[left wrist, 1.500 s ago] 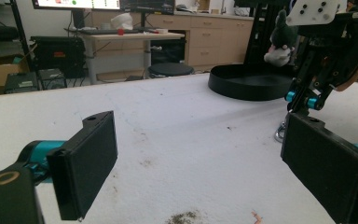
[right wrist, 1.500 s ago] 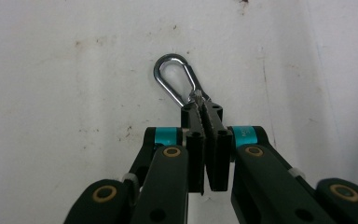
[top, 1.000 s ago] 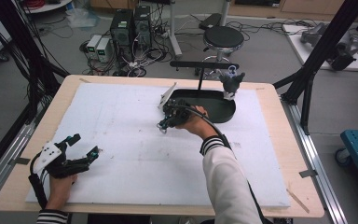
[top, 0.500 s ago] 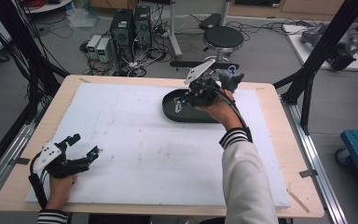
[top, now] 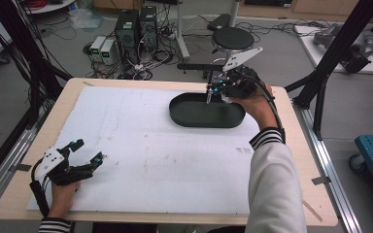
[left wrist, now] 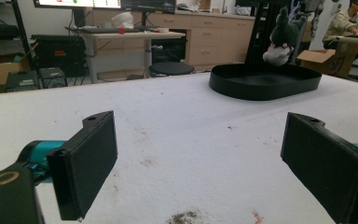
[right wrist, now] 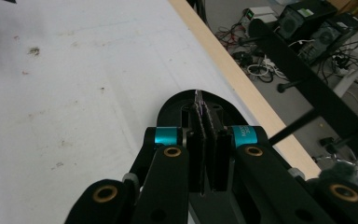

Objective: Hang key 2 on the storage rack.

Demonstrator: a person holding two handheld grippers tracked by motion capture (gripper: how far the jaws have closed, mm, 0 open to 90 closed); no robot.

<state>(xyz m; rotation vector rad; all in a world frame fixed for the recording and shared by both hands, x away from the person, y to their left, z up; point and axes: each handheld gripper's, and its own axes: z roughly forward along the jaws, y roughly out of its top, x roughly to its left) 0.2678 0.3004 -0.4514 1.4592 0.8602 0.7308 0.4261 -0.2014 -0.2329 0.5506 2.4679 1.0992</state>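
Right tool (top: 209,95) had lifted from tray's near left toward tabletop's far right edge, clamped on something thin, possibly plush toy (left wrist: 279,42). Black tray (top: 194,116) beneath. Left tool (top: 88,154) wide open, near left corner.

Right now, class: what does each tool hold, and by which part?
Right tool pinches a thin strip by one end, its tip protruding; left tool holds nothing.

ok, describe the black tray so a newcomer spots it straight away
Start at the white sheet covering the wooden table. Toward its far right, close to the far edge, lies the black tray, under the right claw. It is a shallow, dark oval dish with a low rim, the one black item lying on the white surface.
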